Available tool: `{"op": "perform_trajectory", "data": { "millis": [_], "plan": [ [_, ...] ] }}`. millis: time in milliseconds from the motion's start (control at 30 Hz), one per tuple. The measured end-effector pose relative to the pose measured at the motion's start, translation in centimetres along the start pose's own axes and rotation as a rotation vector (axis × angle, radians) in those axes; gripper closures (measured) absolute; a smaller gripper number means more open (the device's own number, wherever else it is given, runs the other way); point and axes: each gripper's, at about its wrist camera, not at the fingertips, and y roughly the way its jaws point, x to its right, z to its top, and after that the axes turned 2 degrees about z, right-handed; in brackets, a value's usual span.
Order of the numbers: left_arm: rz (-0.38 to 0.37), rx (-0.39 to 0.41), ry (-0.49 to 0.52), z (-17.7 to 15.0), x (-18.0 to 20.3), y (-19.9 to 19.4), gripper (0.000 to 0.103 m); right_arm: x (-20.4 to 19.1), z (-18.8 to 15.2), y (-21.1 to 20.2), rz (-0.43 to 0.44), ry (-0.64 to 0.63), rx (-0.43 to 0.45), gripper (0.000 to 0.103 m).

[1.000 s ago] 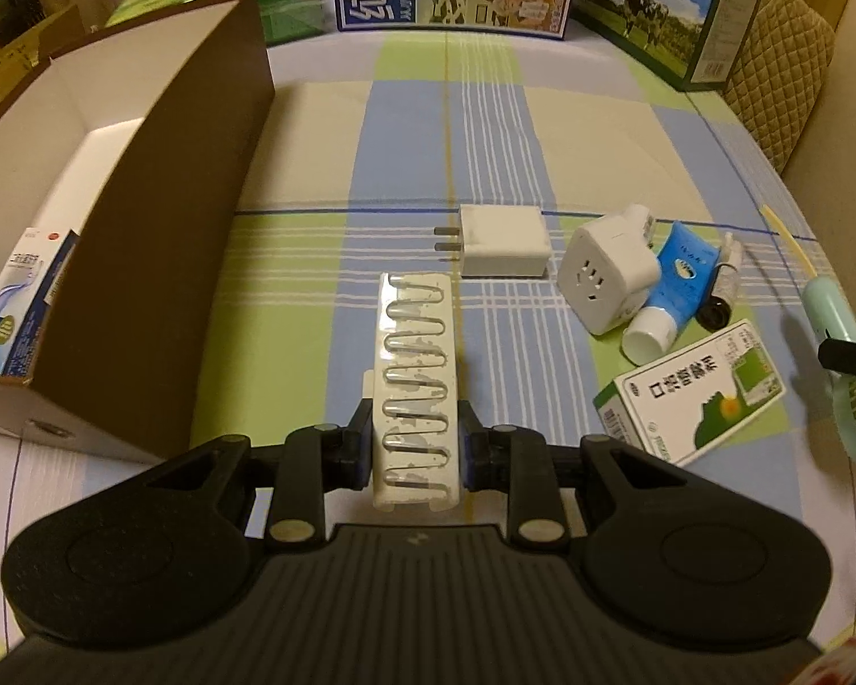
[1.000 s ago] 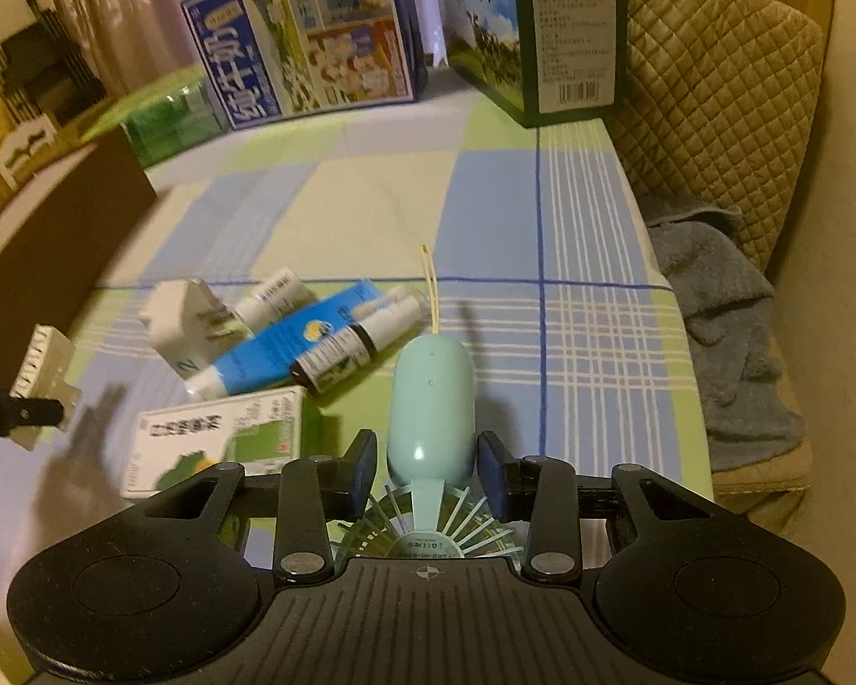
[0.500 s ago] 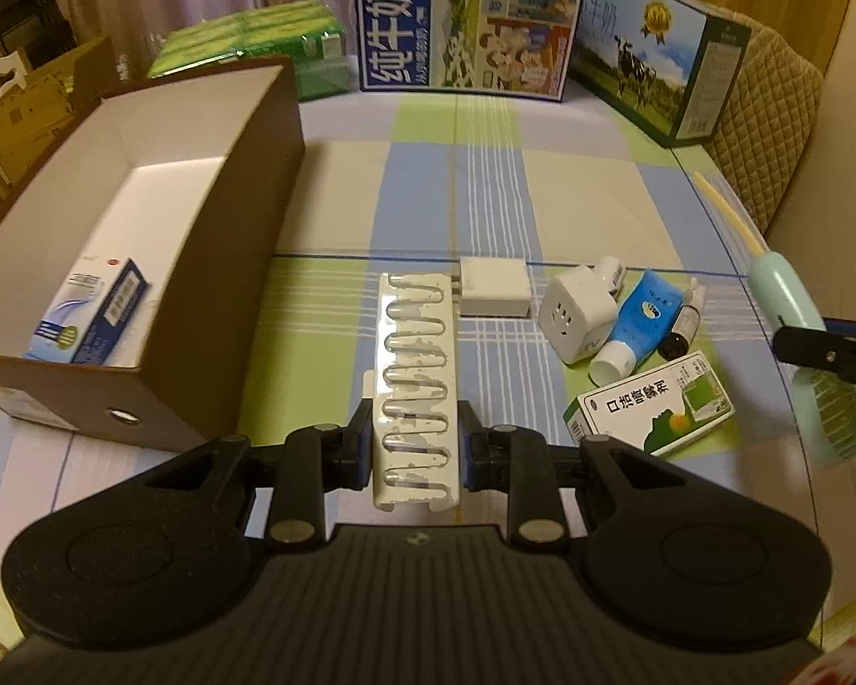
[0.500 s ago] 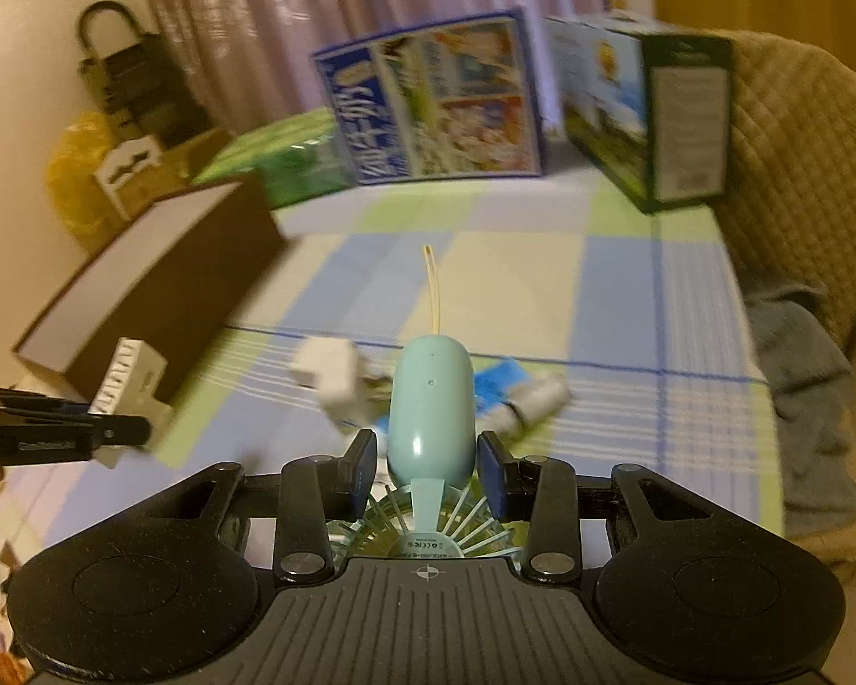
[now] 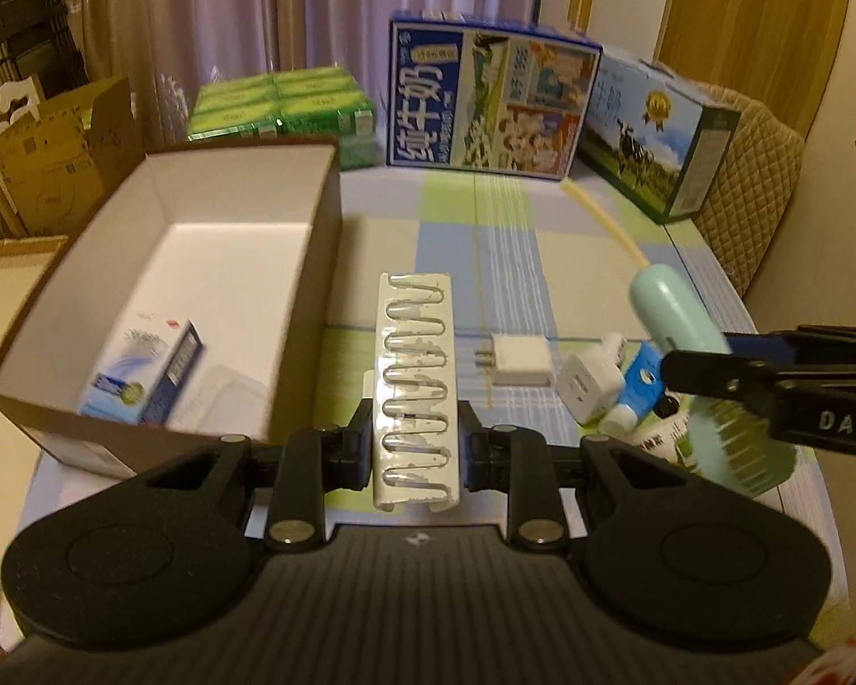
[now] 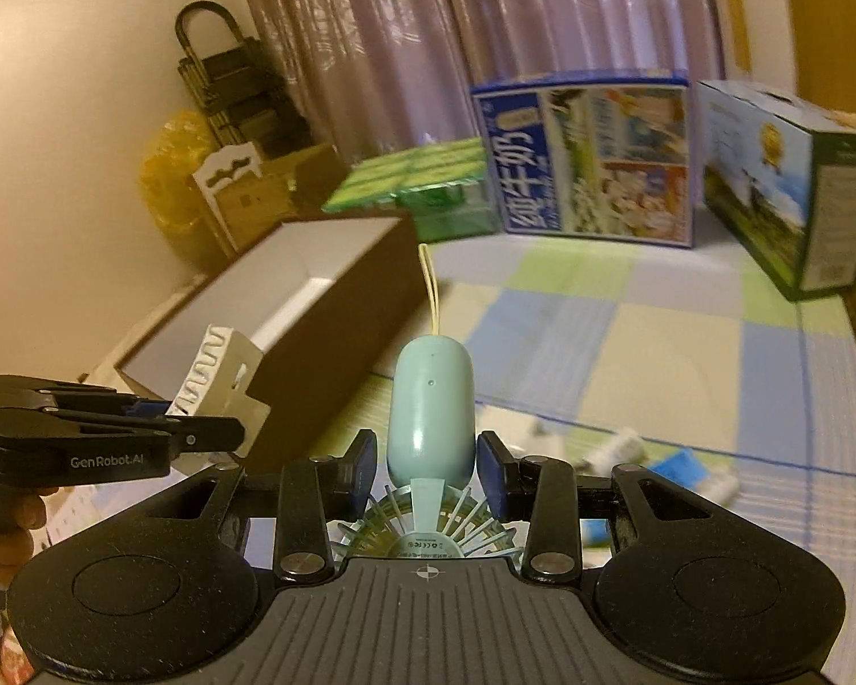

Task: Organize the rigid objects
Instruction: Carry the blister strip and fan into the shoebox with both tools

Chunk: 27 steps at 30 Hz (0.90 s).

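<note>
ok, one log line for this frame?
left gripper: shut on white clip strip | right gripper: shut on mint handheld fan | brown box: open

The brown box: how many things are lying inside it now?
2 can be seen in the brown box: a blue and white carton at the near end, and a clear plastic item beside it. The near wall may hide more.

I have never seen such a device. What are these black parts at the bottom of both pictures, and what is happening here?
A person holds a two-finger gripper in each hand; each carries a camera looking along its fingers. One picture is from the left gripper, shut on a white blister pack. The other is from the right gripper, shut on a mint fan. On the checked cloth lie a charger, a cube plug and a blue tube. The brown box holds a blue carton.
</note>
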Motion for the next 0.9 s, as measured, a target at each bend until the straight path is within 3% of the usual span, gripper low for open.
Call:
{"op": "perform_trajectory", "data": {
  "millis": [567, 900],
  "plan": [
    [0.03, 0.03, -0.026, 2.5, -15.2, -0.8, 0.08, -13.0, 5.2, 11.5, 0.122, 0.032, -0.025, 0.068],
    [0.008, -0.025, -0.011, 4.4, -20.6, 3.2, 0.08, -15.6, 6.3, 19.1, 0.045, 0.053, -0.097, 0.068]
  ]
}}
